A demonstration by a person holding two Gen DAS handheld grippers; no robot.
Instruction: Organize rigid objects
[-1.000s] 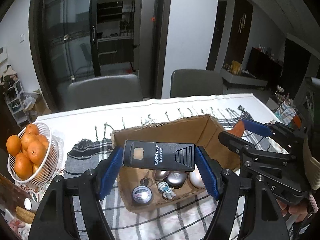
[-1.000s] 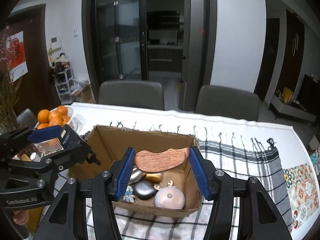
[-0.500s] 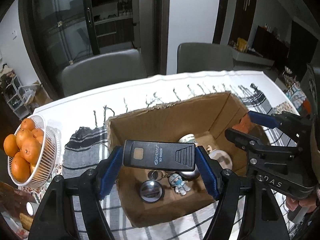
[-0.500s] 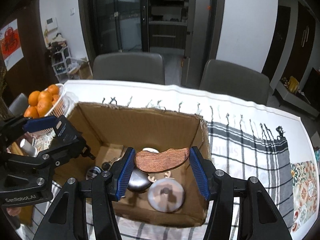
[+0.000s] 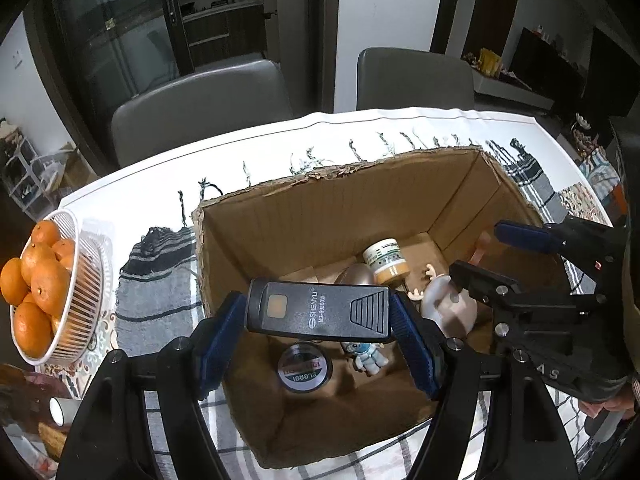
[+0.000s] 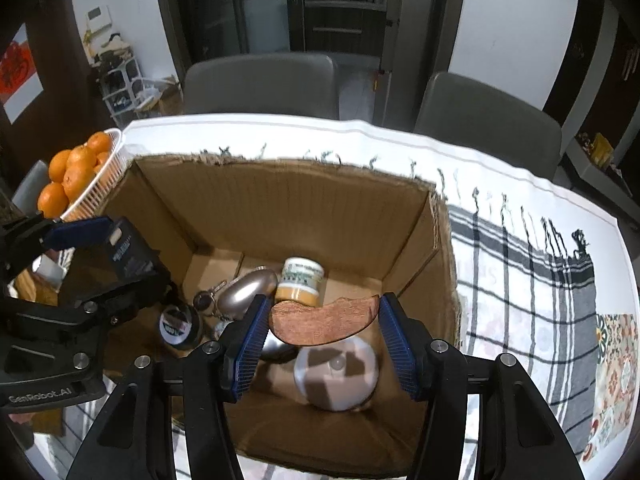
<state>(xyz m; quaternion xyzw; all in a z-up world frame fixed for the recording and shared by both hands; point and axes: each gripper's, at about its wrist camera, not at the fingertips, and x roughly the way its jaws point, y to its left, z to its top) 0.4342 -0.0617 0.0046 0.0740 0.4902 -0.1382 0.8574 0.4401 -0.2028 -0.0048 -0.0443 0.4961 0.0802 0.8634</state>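
Observation:
My left gripper [image 5: 318,314] is shut on a black rectangular device [image 5: 318,312] marked SHENYU, held over the left part of an open cardboard box [image 5: 344,200]. My right gripper [image 6: 324,324] is shut on a curved brown wooden piece [image 6: 324,322], held over the box's [image 6: 280,196] right part. In the box lie a small jar [image 6: 300,280], a silver egg shape [image 6: 248,292], a round tin [image 5: 304,370], an astronaut figure [image 5: 366,354] and a pale dome-shaped object [image 6: 336,376]. Each gripper shows in the other's view, the right one [image 5: 504,254] and the left one [image 6: 92,248].
A white basket of oranges [image 5: 86,300] stands left of the box on a checked cloth [image 6: 532,280]. Two grey chairs [image 5: 200,104] stand behind the table. Small items lie at the table's near left corner [image 5: 56,408].
Both grippers have moved forward and down over the box with their objects still held. The box looks closer and its inside shows more fully.

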